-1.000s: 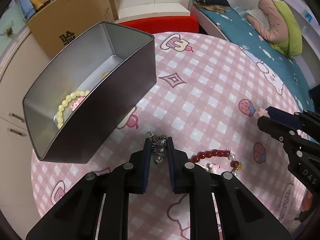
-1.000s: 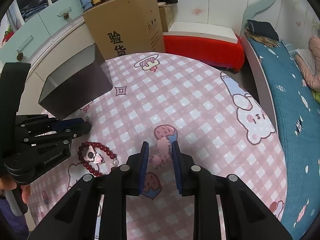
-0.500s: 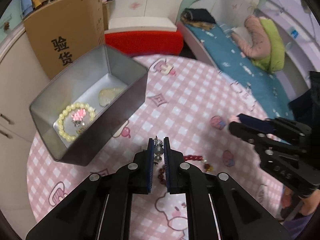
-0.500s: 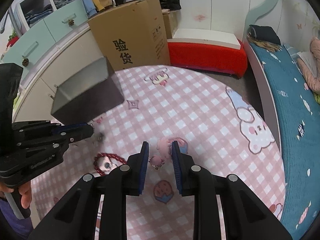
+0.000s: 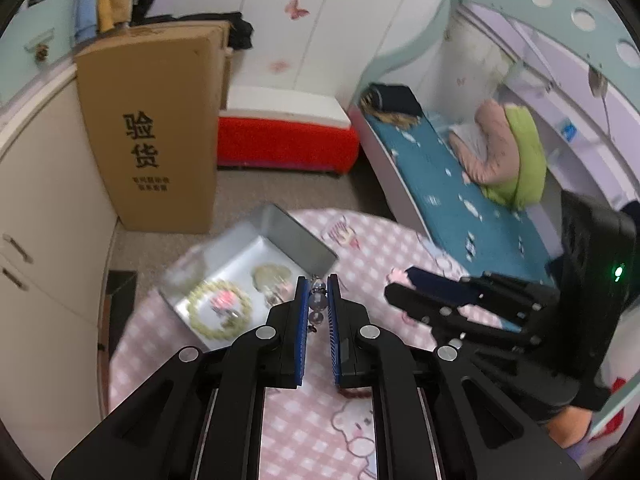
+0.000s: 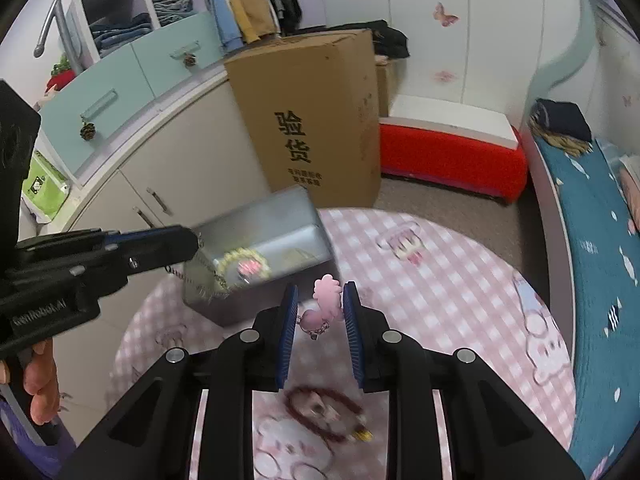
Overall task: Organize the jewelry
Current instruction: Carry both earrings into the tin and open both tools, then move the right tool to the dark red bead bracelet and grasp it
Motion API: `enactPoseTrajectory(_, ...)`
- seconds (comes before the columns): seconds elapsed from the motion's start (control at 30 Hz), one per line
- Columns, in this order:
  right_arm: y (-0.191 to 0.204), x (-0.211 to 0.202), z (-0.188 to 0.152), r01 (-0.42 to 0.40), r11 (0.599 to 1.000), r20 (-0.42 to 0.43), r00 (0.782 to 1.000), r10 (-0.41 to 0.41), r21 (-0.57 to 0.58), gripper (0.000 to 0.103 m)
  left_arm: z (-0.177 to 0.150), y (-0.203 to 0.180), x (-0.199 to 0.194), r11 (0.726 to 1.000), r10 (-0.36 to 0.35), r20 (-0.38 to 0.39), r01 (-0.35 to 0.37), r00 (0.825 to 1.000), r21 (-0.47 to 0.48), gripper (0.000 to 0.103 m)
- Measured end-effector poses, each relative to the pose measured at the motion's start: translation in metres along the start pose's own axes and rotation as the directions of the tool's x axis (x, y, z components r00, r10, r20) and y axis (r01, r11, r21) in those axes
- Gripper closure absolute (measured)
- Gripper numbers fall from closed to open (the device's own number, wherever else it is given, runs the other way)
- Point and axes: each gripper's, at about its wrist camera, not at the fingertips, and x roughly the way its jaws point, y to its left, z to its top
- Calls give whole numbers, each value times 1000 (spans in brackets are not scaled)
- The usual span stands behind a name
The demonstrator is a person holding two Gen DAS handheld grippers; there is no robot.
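My left gripper is shut on a silver bead chain, held high above the pink checked table. The chain hangs from it in the right wrist view, over the grey metal tin. The tin holds a yellow bead bracelet and a pale pendant. My right gripper is shut on a pink flower charm, raised above the table just right of the tin. A red bead bracelet lies on the table below the right gripper.
A tall cardboard box stands on the floor behind the table. A cream cabinet is on the left, a red and white bench at the back, and a bed on the right.
Both grippers rose well above the table with their jewelry. The left gripper moved with the chain toward the tin's opening; the red bracelet stayed on the table.
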Motion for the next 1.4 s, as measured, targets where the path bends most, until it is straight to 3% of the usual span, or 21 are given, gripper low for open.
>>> enactPoseTrajectory(0.2,24,23,19,-21,1000,-12,1000,21,-20,80,11,33,1,998,23,1,-23,1000,-53,93)
enactPoseTrajectory(0.47,39,63,28,-34,999,-68,997,31,-38,80,2,70,38,994,20,-85,-29,996,-105,93)
enactPoseTrajectory(0.7,42,93,27,-33,999,-125,992,27,-41,80,-10,71,71,996,18,-160,-32,987,-88,91)
enactPoseTrajectory(1.13,42,108,26,-29,999,-148,989,23,-39,80,-12,72,74,996,59,-163,-69,985,-55,91)
enactPoseTrajectory(1.23,40,104,25,-25,999,-143,990,20,-34,79,-13,71,70,995,69,-149,-79,986,-62,84)
enactPoseTrajectory(1.4,35,81,27,-29,999,-105,994,26,-27,79,-11,68,55,995,57,-104,-65,993,-79,61)
